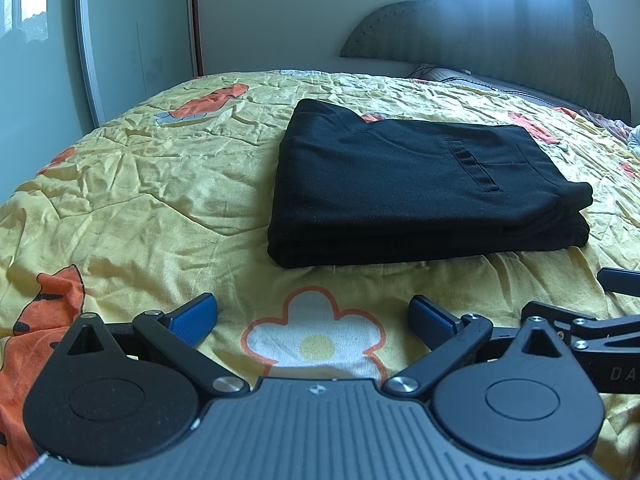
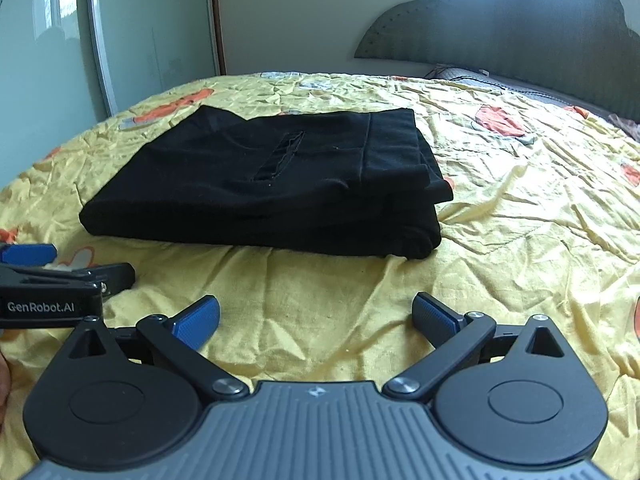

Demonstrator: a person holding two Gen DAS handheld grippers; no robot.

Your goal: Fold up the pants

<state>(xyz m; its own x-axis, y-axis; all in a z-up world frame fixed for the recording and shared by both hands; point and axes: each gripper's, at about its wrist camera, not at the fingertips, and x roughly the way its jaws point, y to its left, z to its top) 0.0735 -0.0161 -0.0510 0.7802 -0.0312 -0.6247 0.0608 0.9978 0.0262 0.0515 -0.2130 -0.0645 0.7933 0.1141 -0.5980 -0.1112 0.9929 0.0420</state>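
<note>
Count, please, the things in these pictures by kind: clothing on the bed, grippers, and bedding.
Folded black pants: 1
Grippers, left gripper and right gripper, both open: 2
Yellow flowered bedspread: 1
Pillow by the headboard: 1
Total: 5

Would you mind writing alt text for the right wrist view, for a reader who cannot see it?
Black pants lie folded in a neat rectangular stack on a wrinkled yellow floral bedspread. The right gripper sits just short of them, jaws wide open and empty, with the left gripper beside it at the left edge. A dark padded headboard rises behind.
</note>
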